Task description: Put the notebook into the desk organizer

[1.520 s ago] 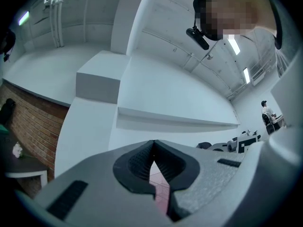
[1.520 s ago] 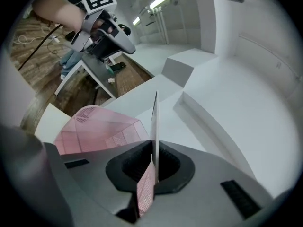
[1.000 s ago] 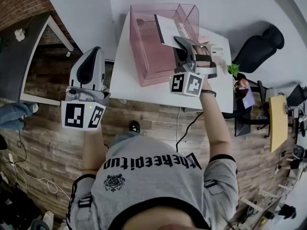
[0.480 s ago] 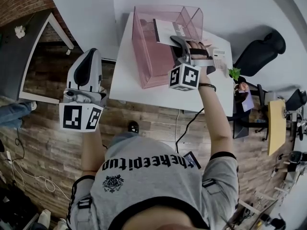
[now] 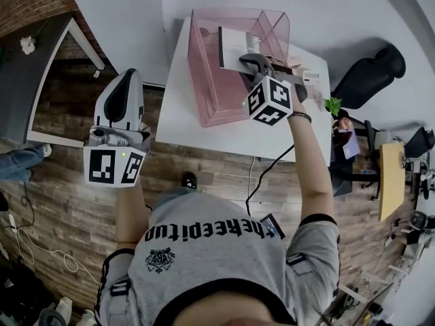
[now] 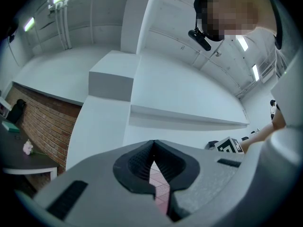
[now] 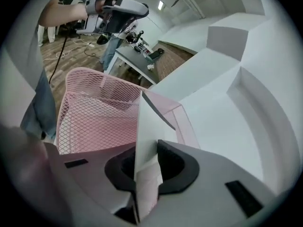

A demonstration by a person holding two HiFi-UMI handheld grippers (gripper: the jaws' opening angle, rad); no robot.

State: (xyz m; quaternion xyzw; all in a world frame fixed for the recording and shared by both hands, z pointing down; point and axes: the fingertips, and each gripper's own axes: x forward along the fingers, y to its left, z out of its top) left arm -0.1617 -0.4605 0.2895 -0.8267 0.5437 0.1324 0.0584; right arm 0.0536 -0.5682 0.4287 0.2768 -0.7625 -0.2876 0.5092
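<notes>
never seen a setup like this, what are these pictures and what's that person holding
A person holds a hand-held gripper in each hand. The overhead picture comes from a camera on their head, looking down; the two close-ups from cameras riding on each gripper. On the white table stands a pink mesh desk organizer. The right tongs hold a thin white notebook over it; they have just been easing open, the notebook between their pads. The left tongs are shut, empty, off to the table's side.

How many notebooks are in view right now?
1: the notebook is upright in the pink desk organizer, between the right gripper's jaws, which have just been opening. Others may be hidden.
</notes>
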